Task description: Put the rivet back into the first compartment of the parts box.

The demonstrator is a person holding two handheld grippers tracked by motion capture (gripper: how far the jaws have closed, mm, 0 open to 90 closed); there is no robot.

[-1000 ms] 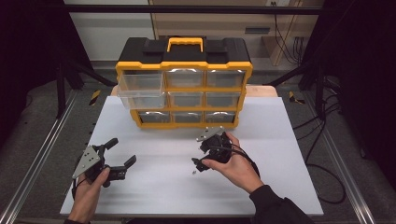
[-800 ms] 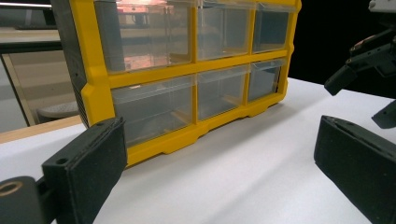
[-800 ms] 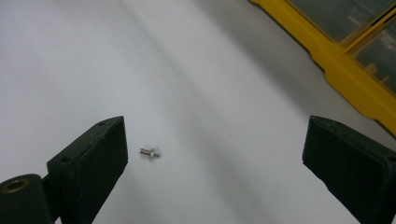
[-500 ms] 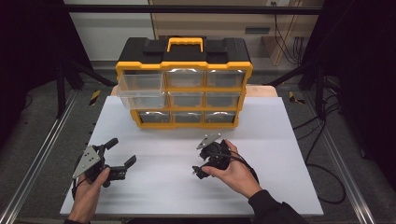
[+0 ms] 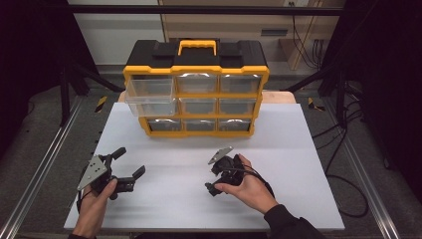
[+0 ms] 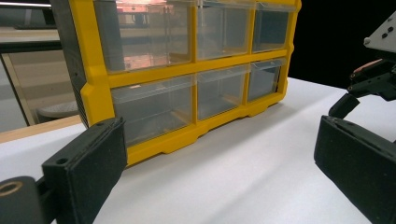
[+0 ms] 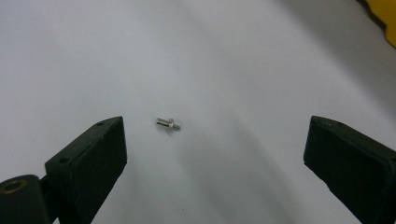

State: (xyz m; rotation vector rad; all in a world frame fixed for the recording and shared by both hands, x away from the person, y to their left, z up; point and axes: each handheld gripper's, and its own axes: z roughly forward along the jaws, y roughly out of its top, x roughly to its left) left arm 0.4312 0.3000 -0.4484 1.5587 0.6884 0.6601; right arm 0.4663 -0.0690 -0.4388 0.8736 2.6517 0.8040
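My right gripper (image 7: 215, 154) hung wide open and empty over a small metal rivet (image 7: 168, 124) lying on the white table (image 5: 298, 149). The left gripper (image 5: 128, 163) was open and empty too. The organizer's (image 5: 196, 92) clear drawers looked empty, the top-left drawer (image 5: 149, 89) pulled out.

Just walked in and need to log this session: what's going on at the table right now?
A person holds tongs in each hand over a white table. The right tongs are open and pointed down at a small metal screw lying loose on the table, not gripped. The left tongs are open and empty, facing a yellow drawer cabinet whose top-left drawer is pulled out.
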